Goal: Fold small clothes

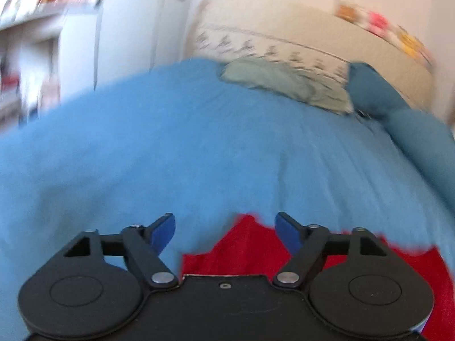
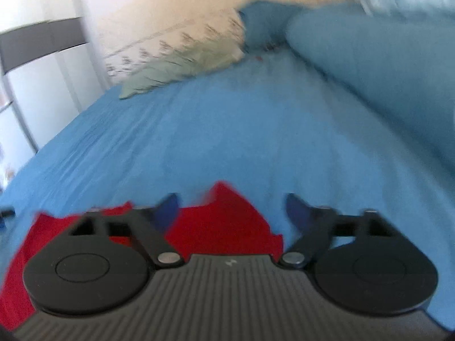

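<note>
Left wrist view: the left gripper [image 1: 224, 227] is seen at 6 o'clock, black body filling the lower frame. Its blue fingertips [image 1: 163, 231] are spread well apart, nothing held between them. A red garment [image 1: 250, 247] lies just beyond the body, between and under the fingers, and runs off toward 4 o'clock. A peaked corner of it points to 12 o'clock. Whether the fingers touch the cloth cannot be told (motion blur is heavy).

The garment rests on a blue sheet [image 1: 184, 142] that covers a bed. At 1 o'clock a pale green cloth [image 1: 284, 82] is bunched against a patterned pillow [image 1: 270, 45]. A blue pillow [image 1: 372, 91] stands at 2 o'clock. White cupboards [image 1: 122, 34] are seen at 11 o'clock.

Right wrist view: the right gripper [image 2: 231, 213] is seen at 6 o'clock, grey ribbed body below. Its fingers [image 2: 167, 213] are also held wide apart and empty. The red garment [image 2: 224, 224] lies between them and spreads toward 8 o'clock, under the left finger; the right finger is seen over bare sheet [image 2: 227, 130]. The green cloth [image 2: 176, 71] lies at 11 o'clock against the patterned pillow [image 2: 182, 39]. A blue pillow [image 2: 369, 65] fills 2 o'clock. Both views are blurred.
</note>
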`<action>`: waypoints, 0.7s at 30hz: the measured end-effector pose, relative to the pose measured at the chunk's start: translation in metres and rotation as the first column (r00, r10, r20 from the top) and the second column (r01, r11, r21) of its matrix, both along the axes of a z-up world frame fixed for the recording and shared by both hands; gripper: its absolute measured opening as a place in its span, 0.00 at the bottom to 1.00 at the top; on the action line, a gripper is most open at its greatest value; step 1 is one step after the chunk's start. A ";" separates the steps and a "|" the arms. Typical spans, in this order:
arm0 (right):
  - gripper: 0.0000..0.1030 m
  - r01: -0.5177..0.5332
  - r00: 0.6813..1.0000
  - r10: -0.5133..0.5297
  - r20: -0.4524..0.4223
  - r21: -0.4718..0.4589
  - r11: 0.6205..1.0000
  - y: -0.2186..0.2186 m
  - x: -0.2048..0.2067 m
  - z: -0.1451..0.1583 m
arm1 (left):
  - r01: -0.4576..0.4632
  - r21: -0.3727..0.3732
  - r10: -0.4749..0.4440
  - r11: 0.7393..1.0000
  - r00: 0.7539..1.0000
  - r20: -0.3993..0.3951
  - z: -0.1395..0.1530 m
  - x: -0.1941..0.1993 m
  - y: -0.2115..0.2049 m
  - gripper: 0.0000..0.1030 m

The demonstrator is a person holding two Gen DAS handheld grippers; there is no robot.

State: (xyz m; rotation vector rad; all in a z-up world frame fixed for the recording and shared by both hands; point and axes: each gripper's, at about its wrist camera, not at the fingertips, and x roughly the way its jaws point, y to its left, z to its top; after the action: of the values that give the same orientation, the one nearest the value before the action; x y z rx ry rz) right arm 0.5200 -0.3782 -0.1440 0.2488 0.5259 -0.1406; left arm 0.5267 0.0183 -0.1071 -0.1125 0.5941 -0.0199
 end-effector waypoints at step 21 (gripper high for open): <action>1.00 0.063 0.986 -0.065 -0.154 -0.017 0.998 -0.012 -0.137 -0.009 | 0.096 0.022 -0.093 0.995 0.990 -0.110 0.006 -0.129 0.015 0.99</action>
State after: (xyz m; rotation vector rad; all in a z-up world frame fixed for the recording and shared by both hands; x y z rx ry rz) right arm 0.3825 -0.3906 -0.1526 0.2443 0.6709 -0.2267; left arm 0.3975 0.0337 -0.1014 -0.0591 0.7079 -0.0981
